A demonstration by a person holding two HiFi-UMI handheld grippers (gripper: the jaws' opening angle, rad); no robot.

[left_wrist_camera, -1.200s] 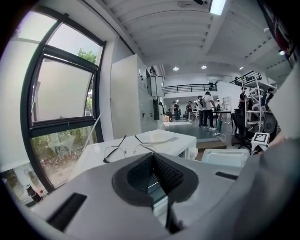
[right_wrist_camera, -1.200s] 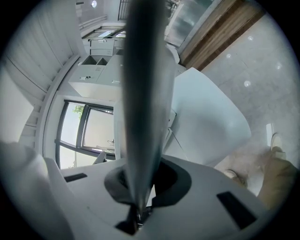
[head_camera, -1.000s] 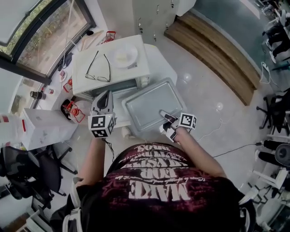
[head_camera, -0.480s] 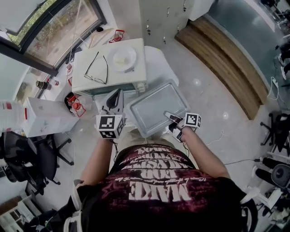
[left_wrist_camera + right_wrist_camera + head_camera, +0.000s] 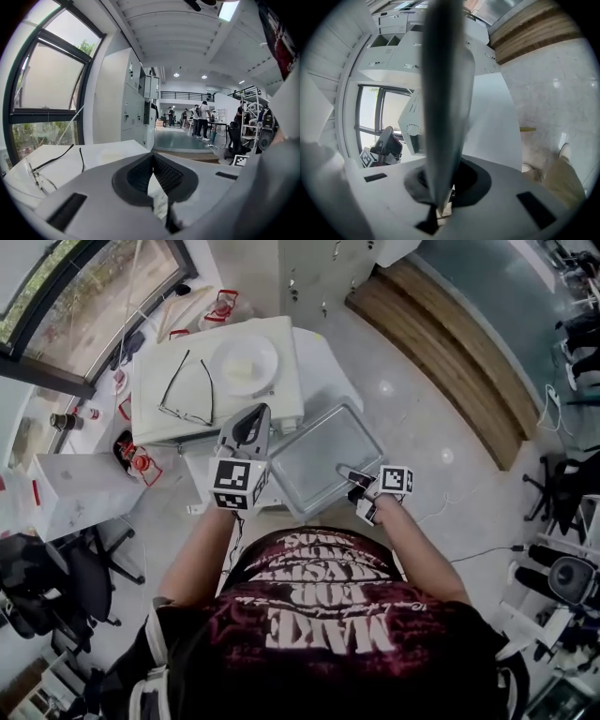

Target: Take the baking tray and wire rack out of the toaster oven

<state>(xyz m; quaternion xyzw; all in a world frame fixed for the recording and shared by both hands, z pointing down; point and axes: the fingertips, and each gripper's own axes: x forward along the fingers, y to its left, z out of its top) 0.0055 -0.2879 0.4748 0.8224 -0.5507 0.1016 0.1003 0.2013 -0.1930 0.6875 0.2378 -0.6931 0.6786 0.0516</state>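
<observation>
A person in a dark printed shirt stands at a white table (image 5: 330, 367) and holds a two-jaw tool in each hand, seen from a head-mounted camera looking steeply down. The right tool (image 5: 353, 482) pinches the near right rim of a flat grey metal baking tray (image 5: 319, 457). The tray lies outside the boxy white toaster oven (image 5: 281, 381), at about 4 o'clock from it in the head view and just beside the oven's front corner.

In the right gripper view the tray (image 5: 445, 84) rises edge-on from the clamped right tool (image 5: 440, 206) as a tall grey blade, with the oven (image 5: 412, 129) behind it at 9 o'clock.

The left tool (image 5: 253, 418) points toward 12 o'clock, its tip over the oven's front edge, just left of the tray. In the left gripper view the dark ribbed pads of the left tool (image 5: 152, 157) are pressed together at their tips with nothing held between them.

On the oven's top lie a pair of thin black-framed eyeglasses (image 5: 186, 390) at 9 o'clock and a round white plate (image 5: 245, 363) at 12 o'clock, close together but apart.
</observation>
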